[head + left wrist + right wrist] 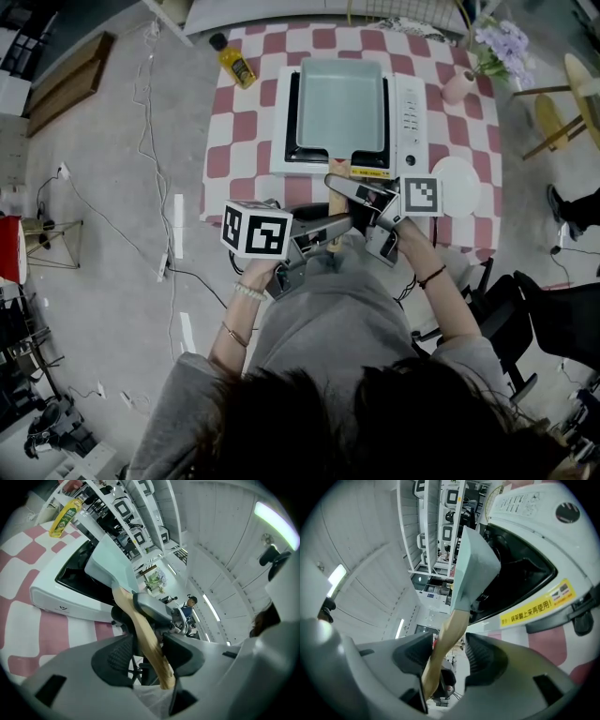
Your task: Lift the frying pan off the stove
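My left gripper (150, 656): jaws apart round near-end wooden handle (139, 620) | my right gripper (449, 656): likewise apart | frying pan (340, 103) on stove (405, 112)

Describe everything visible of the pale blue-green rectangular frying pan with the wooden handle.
The pale blue-green rectangular frying pan is shallow, empty and matte-looking, resting on the white tabletop stove. Its light wooden handle points toward the person and passes between the jaws of both the left gripper and the open right gripper.

shirt (328, 309): grey | hair (375, 422): dark | bracelets (248, 292): beaded, thin | left tongs (339, 225): grey
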